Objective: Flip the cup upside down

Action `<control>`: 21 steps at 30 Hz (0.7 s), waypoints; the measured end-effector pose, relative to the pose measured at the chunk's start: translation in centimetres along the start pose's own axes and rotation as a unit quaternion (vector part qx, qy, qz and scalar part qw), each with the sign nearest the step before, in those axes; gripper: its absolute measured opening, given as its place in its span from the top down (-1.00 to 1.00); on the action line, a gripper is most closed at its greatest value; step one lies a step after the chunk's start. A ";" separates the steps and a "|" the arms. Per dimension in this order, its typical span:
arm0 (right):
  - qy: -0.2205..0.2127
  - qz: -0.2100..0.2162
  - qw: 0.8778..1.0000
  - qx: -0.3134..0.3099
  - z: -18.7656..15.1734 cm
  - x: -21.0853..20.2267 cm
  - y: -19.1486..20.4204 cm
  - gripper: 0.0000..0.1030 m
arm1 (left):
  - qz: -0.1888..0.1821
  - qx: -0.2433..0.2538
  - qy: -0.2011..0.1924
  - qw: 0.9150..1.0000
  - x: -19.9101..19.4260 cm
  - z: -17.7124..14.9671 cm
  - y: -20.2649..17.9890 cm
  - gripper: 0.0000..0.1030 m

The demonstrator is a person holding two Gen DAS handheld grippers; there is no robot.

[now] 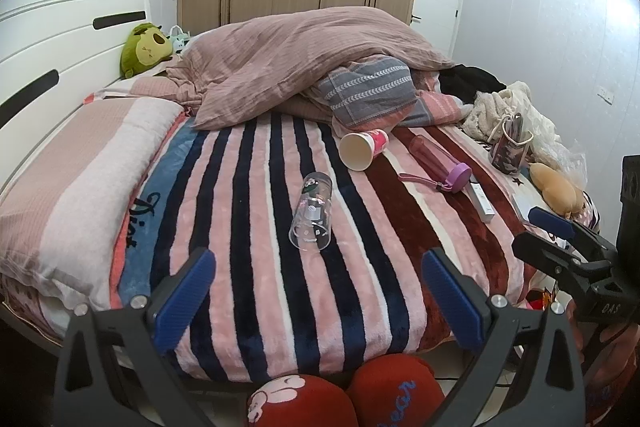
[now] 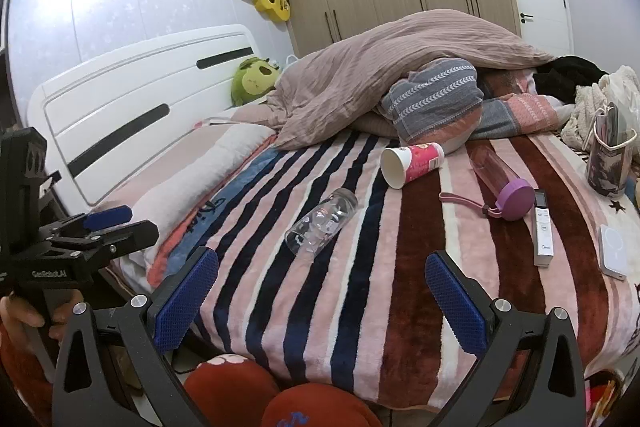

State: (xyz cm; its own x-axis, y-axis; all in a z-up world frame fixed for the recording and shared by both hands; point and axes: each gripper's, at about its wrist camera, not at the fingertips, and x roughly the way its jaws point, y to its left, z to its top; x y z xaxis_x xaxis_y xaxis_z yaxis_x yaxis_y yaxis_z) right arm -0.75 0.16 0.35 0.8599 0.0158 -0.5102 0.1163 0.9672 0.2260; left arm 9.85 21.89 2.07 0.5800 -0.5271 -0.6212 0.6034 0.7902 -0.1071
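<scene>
A pink and white paper cup [image 1: 363, 145] lies on its side on the striped blanket [image 1: 256, 267], mouth toward me; it also shows in the right wrist view [image 2: 411, 163]. A clear glass cup with cartoon prints [image 1: 311, 212] lies on its side nearer to me, also in the right wrist view [image 2: 322, 220]. My left gripper [image 1: 318, 291] is open and empty above the bed's near edge, short of the clear cup. My right gripper [image 2: 322, 297] is open and empty, also short of both cups. Each gripper shows in the other's view, the right [image 1: 560, 231] and the left [image 2: 104, 223].
A pink bottle with a purple lid [image 2: 500, 183] and a white remote [image 2: 543, 233] lie right of the cups. A white box [image 2: 614, 253], a patterned bag [image 2: 610, 157] and a heaped duvet [image 1: 304, 55] lie beyond. Red slippers [image 1: 344, 395] are below at the bed's edge.
</scene>
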 end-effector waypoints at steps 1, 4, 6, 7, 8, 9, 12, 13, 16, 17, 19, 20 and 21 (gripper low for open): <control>0.000 0.000 1.000 0.000 0.0 0.0 0.0 -1.00 | 0.000 0.000 0.000 1.000 0.0 0.0 0.0 -0.98; 0.000 0.001 1.000 -0.001 0.0 0.0 0.0 -1.00 | 0.000 0.000 0.000 1.000 0.1 0.0 -0.1 -0.98; 0.000 0.000 1.000 -0.001 -0.1 0.0 0.0 -1.00 | 0.001 0.001 0.000 1.000 0.0 0.0 -0.1 -0.98; 0.000 0.000 1.000 0.000 0.0 0.1 0.0 -1.00 | 0.001 0.001 0.000 1.000 0.0 0.0 -0.1 -0.98; 0.000 0.000 1.000 0.000 0.0 0.0 0.0 -1.00 | 0.001 0.001 0.000 1.000 0.0 0.0 -0.2 -0.98; 0.001 -0.001 1.000 0.001 0.0 -0.1 0.0 -1.00 | 0.001 0.001 0.001 1.000 0.0 0.0 -0.2 -0.98; -0.001 -0.001 1.000 0.004 -0.1 -0.7 0.2 -1.00 | 0.001 0.002 0.000 1.000 -0.1 0.0 -0.3 -0.98; 0.000 -0.001 1.000 0.004 -0.1 -0.6 0.1 -1.00 | 0.002 0.002 0.001 1.000 0.0 0.0 -0.3 -0.98; 0.000 0.000 1.000 0.004 -0.1 -0.6 0.1 -1.00 | 0.002 0.002 0.001 1.000 0.0 0.1 -0.3 -0.98; 0.000 0.000 1.000 0.004 -0.2 -0.6 0.1 -1.00 | 0.002 0.002 0.001 1.000 0.1 0.1 -0.2 -0.98; 0.000 0.000 1.000 0.004 -0.2 -0.6 0.1 -1.00 | 0.002 0.002 0.001 1.000 0.1 0.1 -0.2 -0.98; 0.000 0.000 1.000 0.004 -0.2 -0.6 0.1 -1.00 | 0.002 0.003 0.001 1.000 0.1 0.1 -0.2 -0.98; 0.000 0.000 1.000 0.004 -0.2 -0.7 0.1 -1.00 | 0.002 0.003 0.001 1.000 0.1 0.1 -0.3 -0.98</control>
State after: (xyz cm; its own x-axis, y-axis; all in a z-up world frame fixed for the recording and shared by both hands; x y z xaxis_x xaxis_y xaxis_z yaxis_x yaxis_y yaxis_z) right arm -1.41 0.30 0.60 0.8600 0.0152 -0.5100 0.1208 0.9651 0.2323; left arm 9.84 21.59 2.12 0.5811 -0.5230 -0.6236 0.6039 0.7907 -0.1004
